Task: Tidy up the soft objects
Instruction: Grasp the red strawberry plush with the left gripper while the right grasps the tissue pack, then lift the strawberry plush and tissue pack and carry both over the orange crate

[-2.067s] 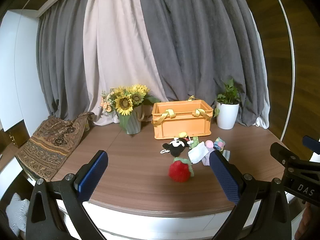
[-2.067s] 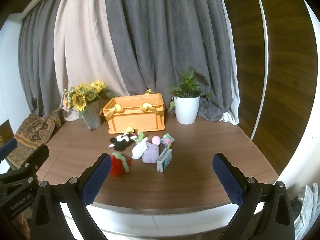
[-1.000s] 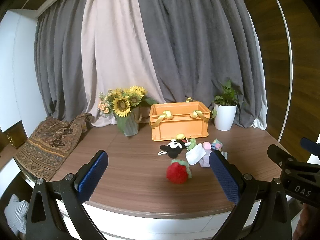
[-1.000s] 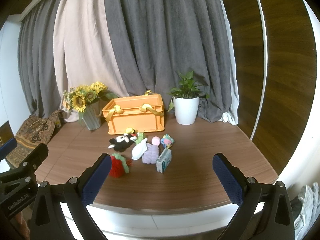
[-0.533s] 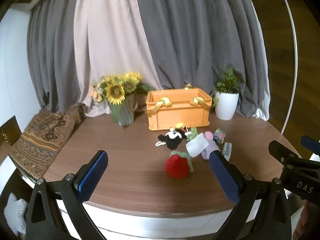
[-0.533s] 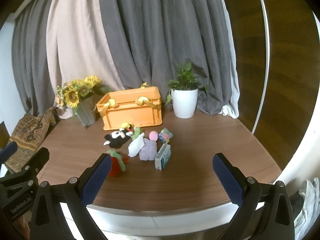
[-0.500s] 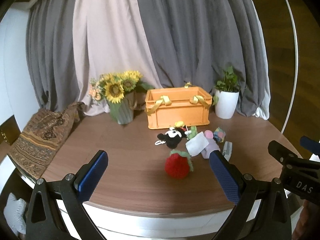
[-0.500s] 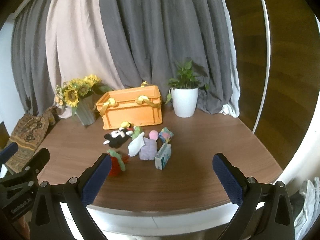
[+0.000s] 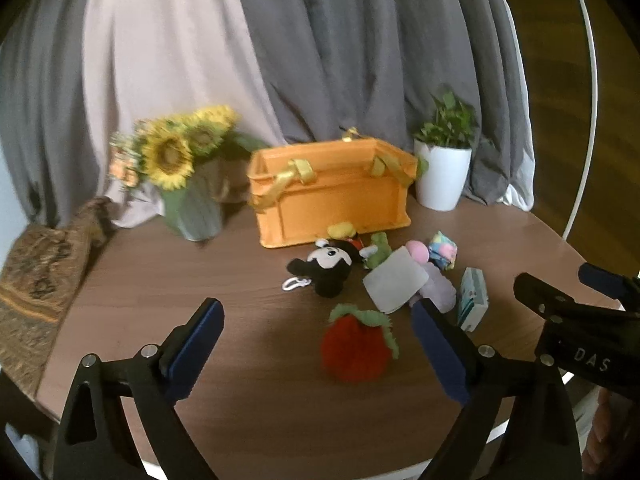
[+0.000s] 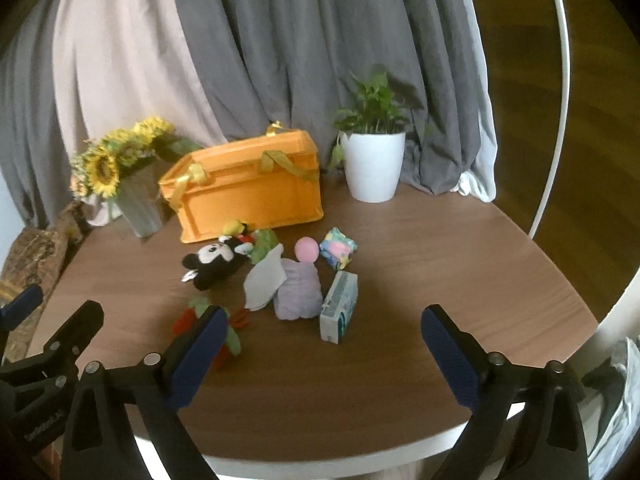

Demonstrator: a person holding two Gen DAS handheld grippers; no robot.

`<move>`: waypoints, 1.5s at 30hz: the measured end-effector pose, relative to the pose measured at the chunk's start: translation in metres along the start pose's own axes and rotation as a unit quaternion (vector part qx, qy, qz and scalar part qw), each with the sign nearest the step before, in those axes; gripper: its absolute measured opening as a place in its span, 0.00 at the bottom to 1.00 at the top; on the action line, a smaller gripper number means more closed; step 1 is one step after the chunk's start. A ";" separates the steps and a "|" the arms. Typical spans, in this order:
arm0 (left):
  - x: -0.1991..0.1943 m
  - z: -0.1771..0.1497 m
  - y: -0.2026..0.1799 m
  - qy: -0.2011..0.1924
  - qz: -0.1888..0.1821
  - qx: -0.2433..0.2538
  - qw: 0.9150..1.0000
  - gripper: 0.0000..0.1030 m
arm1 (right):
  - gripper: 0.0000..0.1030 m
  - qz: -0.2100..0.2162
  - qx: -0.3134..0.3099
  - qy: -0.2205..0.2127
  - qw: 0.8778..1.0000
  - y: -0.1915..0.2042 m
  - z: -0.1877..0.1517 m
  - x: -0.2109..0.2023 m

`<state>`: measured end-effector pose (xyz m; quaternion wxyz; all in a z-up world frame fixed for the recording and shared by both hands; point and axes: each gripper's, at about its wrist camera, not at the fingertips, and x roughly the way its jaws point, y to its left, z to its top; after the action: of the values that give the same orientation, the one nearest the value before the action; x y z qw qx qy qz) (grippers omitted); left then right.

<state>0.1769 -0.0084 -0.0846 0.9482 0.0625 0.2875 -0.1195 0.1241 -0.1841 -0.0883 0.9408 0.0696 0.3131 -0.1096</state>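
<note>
Left gripper [image 9: 318,346] spread wide, empty, framing the red strawberry plush [image 9: 356,350] in full on the table [image 9: 160,280]. Right gripper [image 10: 322,354] likewise agape; strawberry half hidden behind its finger, tissue pack [image 10: 339,306] and purple cloth [image 10: 299,290] plain before the orange crate [image 10: 248,188].

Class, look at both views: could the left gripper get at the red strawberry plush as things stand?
Probably yes. The left gripper has its jaws wide open, and the strawberry plush lies on the table straight ahead between them, nearer than the other toys, with nothing in front of it.
</note>
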 end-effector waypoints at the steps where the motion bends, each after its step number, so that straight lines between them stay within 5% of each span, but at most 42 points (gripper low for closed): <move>1: 0.007 -0.001 0.001 0.005 -0.008 0.001 1.000 0.92 | 0.94 -0.005 0.001 0.004 1.000 0.002 0.001 0.006; 10: 0.073 -0.020 0.001 0.078 -0.045 0.004 0.996 0.85 | 0.80 -0.036 0.011 0.050 0.998 0.013 -0.003 0.062; 24: 0.126 -0.046 -0.025 0.138 -0.007 -0.044 0.989 0.74 | 0.64 0.002 -0.006 0.110 0.994 -0.009 -0.010 0.138; 39: 0.150 -0.051 -0.042 0.157 -0.016 -0.041 0.987 0.41 | 0.35 0.024 -0.002 0.154 0.988 -0.025 -0.015 0.166; 45: 0.147 -0.046 -0.042 0.148 -0.020 -0.043 0.988 0.38 | 0.29 0.031 -0.002 0.158 0.987 -0.028 -0.016 0.165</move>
<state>0.2599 -0.0685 -0.2068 0.8944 0.0324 0.4309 -0.1156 0.2370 -0.2351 -0.2027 0.8824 0.0937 0.4561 -0.0678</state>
